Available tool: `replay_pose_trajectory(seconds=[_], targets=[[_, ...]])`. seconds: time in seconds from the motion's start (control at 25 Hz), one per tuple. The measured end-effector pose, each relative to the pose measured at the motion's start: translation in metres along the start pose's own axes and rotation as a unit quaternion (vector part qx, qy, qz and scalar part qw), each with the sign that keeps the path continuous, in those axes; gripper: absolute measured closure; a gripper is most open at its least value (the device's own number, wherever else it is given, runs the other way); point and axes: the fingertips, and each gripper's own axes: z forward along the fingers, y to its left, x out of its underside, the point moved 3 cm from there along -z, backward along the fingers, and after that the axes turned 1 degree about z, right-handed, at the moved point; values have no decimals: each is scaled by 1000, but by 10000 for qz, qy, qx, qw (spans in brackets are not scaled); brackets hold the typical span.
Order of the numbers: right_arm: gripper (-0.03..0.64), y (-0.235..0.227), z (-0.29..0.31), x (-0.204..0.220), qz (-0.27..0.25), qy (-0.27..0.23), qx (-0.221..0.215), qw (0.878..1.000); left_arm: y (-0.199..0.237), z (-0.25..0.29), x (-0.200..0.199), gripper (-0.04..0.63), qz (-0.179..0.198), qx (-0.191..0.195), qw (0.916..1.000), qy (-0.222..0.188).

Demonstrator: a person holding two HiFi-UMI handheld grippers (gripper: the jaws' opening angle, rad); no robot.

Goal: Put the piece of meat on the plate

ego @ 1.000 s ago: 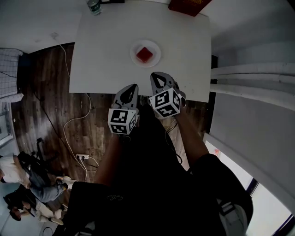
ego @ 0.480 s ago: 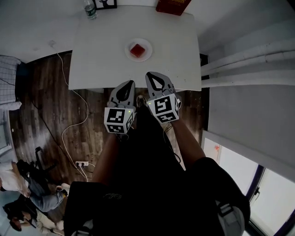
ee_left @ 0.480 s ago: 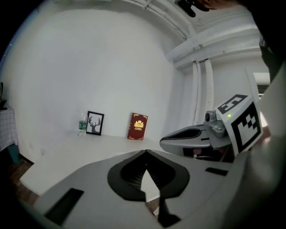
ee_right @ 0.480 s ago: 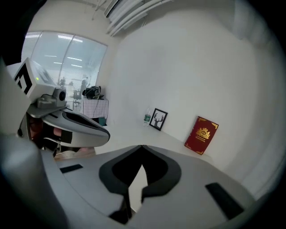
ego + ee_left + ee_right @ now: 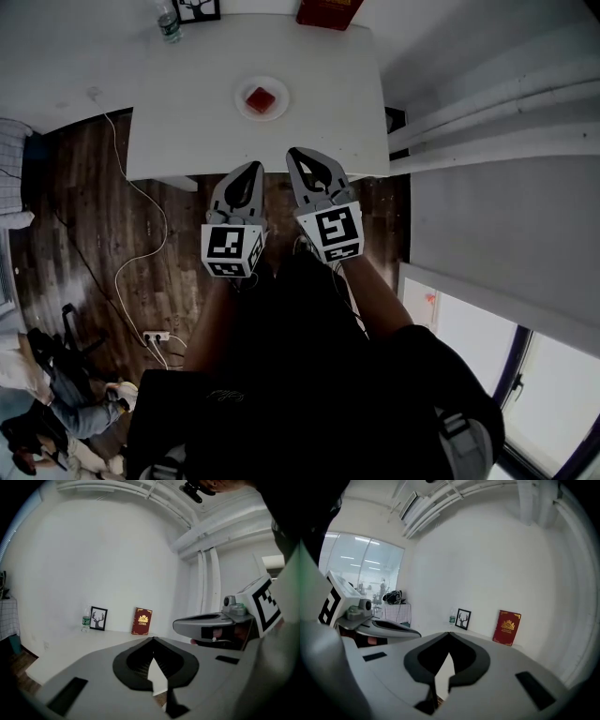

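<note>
The red piece of meat (image 5: 260, 99) lies on the small white plate (image 5: 274, 87) in the middle of the white table (image 5: 319, 112), seen in the head view. Both grippers hover off the table's near edge, over the wooden floor, well short of the plate. My left gripper (image 5: 249, 167) has its jaws closed together with nothing between them. My right gripper (image 5: 295, 153), just beside it, is likewise shut and empty. In the gripper views, the left gripper (image 5: 152, 641) and the right gripper (image 5: 449, 634) point roughly level over the table toward the back wall; plate and meat are hidden there.
Along the table's far edge stand a water bottle (image 5: 167, 21), a framed deer picture (image 5: 197, 9) and a red book (image 5: 328, 13). A white cable (image 5: 141, 253) runs over the wooden floor to a power strip (image 5: 156, 336). White pipes (image 5: 487, 103) run at the right.
Both grippers have risen and drawn back from the table's near edge, staying shut. The table looks smaller and farther off. The meat has stayed on the plate.
</note>
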Motion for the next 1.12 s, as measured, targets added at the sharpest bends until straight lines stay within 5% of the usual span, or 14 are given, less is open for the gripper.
replay_pose_trajectory(seconds=[0.6,1.12], targets=[[595,-44,-72,-50,87,-1089,-163,9939,-72,6,-55,594,317,-153,9982,-488],[595,-47,-102,-51,279,-1286,-296,9909,-103,-6,-68,594,500,-279,9965,-607]])
